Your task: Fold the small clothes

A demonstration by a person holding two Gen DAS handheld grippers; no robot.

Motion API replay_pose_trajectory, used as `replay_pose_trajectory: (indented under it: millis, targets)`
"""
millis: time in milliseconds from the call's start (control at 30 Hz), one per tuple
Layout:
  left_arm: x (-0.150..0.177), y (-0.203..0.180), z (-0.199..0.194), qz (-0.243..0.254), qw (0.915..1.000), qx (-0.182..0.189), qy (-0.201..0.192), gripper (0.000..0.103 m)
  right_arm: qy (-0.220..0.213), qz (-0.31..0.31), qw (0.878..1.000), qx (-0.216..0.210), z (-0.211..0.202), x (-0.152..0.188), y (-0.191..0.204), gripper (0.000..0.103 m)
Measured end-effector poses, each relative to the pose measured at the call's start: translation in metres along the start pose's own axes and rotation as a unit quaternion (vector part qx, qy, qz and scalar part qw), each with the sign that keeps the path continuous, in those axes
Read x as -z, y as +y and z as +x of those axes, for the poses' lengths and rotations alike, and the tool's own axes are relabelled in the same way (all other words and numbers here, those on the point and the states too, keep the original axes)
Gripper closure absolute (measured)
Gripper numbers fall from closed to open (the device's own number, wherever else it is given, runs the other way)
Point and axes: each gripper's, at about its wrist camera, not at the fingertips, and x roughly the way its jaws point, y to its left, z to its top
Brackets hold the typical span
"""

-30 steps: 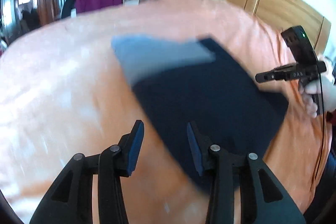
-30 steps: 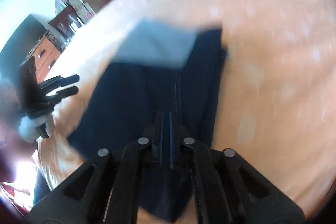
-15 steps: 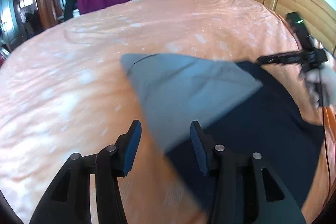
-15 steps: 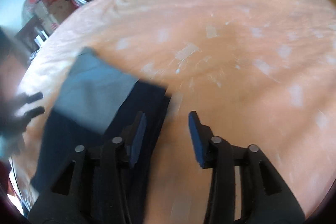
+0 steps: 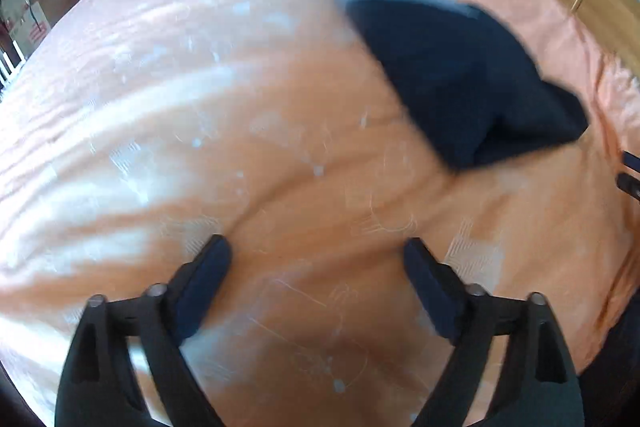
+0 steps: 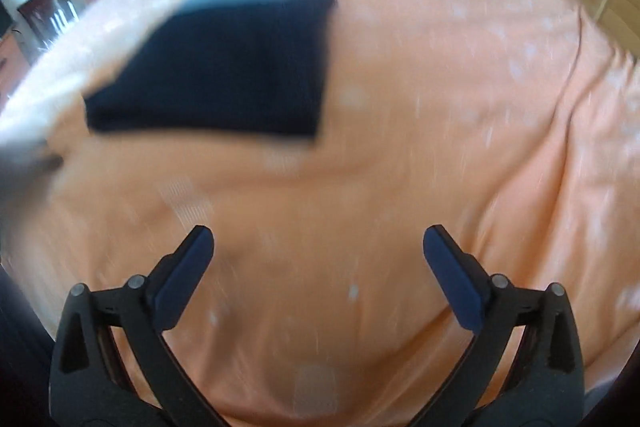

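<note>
Your left gripper [image 5: 316,259] and right gripper [image 6: 318,251] both stand spread wide, holding nothing, low in each frame over the orange bedspread [image 5: 200,107]. The folded dark navy garment [image 5: 460,75], a grey-blue layer showing at its far edge, lies flat on the bedspread at upper right of the left view, upper left [image 6: 224,67] of the right view, well apart from both.
</note>
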Motion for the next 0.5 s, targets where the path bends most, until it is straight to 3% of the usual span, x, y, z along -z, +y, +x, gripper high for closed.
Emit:
replay_pose_trajectory:
  millis: [100, 267, 500]
  targets:
    - [-0.001, -0.012, 0.009, 0.012, 0.9994, -0.033, 0.007, 0.000, 0.016, 0.014, 1.000, 0.002, 0.018, 0.010, -0.005, 0.000]
    - [-0.017, -0.007, 0.016, -0.027, 0.9992, -0.028, 0.002, 0.000, 0.011, 0.017, 1.000, -0.005, 0.028, 0.002, -0.009, 0.000]
    - [-0.020, -0.005, 0.018, -0.031, 0.9987, -0.033, -0.025, 0.000, -0.010, 0.016, 1.000, 0.002, 0.028, 0.005, -0.006, 0.000]
